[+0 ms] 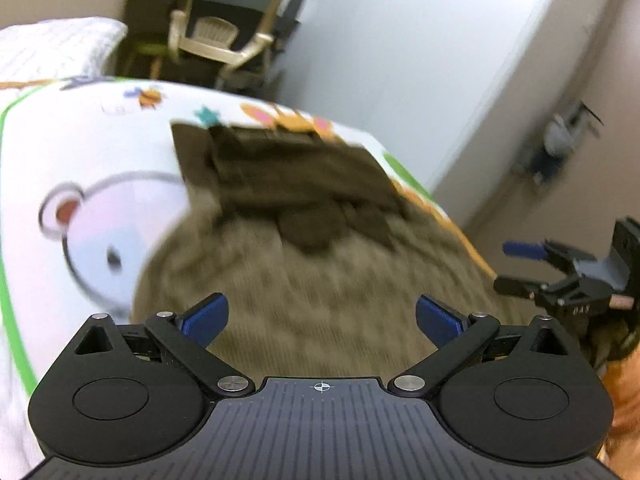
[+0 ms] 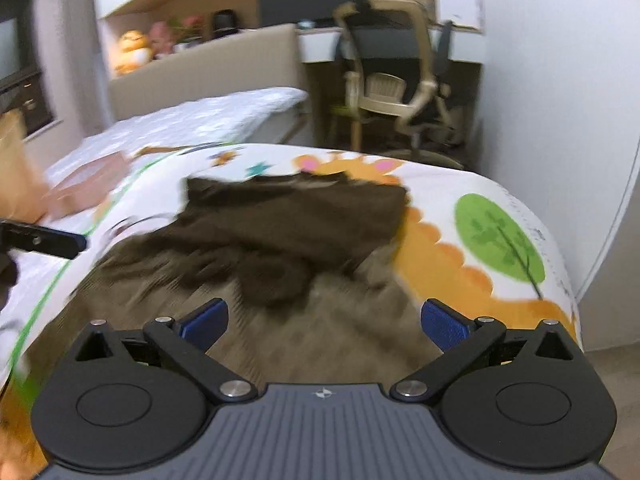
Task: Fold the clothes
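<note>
The left gripper (image 1: 322, 320) was spread wide. Its two blue pads (image 1: 206, 318) stood far apart and nothing was between them. The right gripper (image 2: 324, 320) was spread wide too, and it held nothing. Both grippers were up in the air above the cloth and pointed down at it.

From the left wrist view, the right gripper (image 1: 520, 266) showed at the right edge, off past the side of the bed. From the right wrist view, one dark finger of the left gripper (image 2: 48, 240) poked in at the left edge.

Just under both grippers lay a tan knitted garment (image 1: 320, 300). It was spread out on the bed and looked blurry. On its far end sat a dark brown garment (image 2: 296, 220). It was bunched up in layers, with one rounded flap hanging toward the grippers. The two garments touched each other.

Both lay on a white bedspread (image 1: 100, 140) with cartoon pictures. It had a bear face (image 1: 96, 236) on the left, a green tree (image 2: 500, 236) on the right and an orange wavy shape beside the tree.

Past the bed stood a beige office chair (image 2: 384, 84) by a desk. A white quilted pillow (image 1: 52, 46) lay at the far left. Some stuffed toys (image 2: 136, 50) sat on a ledge behind the bed. I could not tell what the blurry things by the wall were.
</note>
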The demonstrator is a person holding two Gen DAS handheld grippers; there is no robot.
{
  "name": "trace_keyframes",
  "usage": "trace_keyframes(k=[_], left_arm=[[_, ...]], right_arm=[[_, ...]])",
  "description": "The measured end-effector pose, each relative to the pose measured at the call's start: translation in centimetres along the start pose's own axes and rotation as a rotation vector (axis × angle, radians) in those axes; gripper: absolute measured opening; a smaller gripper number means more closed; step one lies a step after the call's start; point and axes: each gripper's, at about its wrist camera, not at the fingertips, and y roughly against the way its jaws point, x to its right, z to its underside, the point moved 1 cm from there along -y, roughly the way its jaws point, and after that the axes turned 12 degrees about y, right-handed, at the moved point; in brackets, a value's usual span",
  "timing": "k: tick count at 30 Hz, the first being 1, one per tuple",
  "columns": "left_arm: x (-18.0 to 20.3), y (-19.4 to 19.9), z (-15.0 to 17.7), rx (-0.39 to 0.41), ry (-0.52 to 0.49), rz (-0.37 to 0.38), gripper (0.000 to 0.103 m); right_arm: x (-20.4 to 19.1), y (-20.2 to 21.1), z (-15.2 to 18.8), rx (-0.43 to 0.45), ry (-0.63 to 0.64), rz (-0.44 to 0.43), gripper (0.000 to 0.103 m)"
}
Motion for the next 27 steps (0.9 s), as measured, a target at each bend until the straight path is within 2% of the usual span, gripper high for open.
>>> trace_keyframes(k=[5, 8, 9, 13, 15, 16, 17, 19, 21, 23, 24, 25, 26, 27], left_arm=[[-0.9, -4.3, -6.0, 0.037, 0.006, -0.048, 0.102], [-1.3, -7.8, -9.1, 0.039, 0.02, -0.038, 0.102], [-1.4, -9.1, -10.0, 0.046, 0.016, -0.056, 0.102], [-2.6, -13.5, -11.9, 0.065, -0.06, -0.22, 0.102], [-4.0, -15.0, -12.4, 0.058, -0.094, -0.305, 0.102], [-4.8, -15.4, -12.6, 0.049, -0.103, -0.327, 0.103], [-5.7, -15.5, -12.6, 0.033, -0.104, -0.33, 0.103], [-7.1, -15.2, -12.8, 0.014, -0.086, -0.326, 0.103], [-8.1, -14.1, -13.3, 0.041, -0.047, -0.318, 0.102], [-9.4, -12.8, -14.2, 0.029, 0.099, -0.181, 0.102], [-10.0, -12.4, -14.6, 0.013, 0.179, -0.115, 0.102], [-10.4, -12.5, -14.9, 0.0, 0.236, -0.075, 0.102], [-10.6, -12.8, -15.1, -0.01, 0.264, -0.064, 0.102], [-10.6, -13.2, -15.3, -0.019, 0.276, -0.066, 0.102]], right_arm=[[0.9, -7.7, -4.5, -0.028, 0.109, 0.073, 0.092], [1.0, -11.9, -6.4, -0.041, 0.184, 0.106, 0.091], [1.1, -13.2, -6.9, -0.046, 0.207, 0.118, 0.091], [3.2, -16.6, -6.5, -0.115, 0.235, 0.169, 0.091], [5.0, -17.1, -6.0, -0.14, 0.235, 0.224, 0.09], [6.0, -17.3, -5.7, -0.151, 0.232, 0.254, 0.09], [7.2, -17.1, -5.7, -0.151, 0.184, 0.247, 0.084], [9.8, -16.2, -6.0, -0.136, 0.026, 0.185, 0.073], [11.5, -16.1, -6.3, -0.121, -0.121, 0.087, 0.07], [12.6, -16.6, -6.6, -0.117, -0.235, -0.003, 0.069], [12.6, -17.4, -6.7, -0.129, -0.249, -0.021, 0.067], [12.7, -18.3, -6.6, -0.144, -0.257, -0.04, 0.063], [12.7, -19.2, -6.5, -0.157, -0.273, -0.062, 0.058], [12.6, -19.9, -6.4, -0.161, -0.291, -0.085, 0.058]])
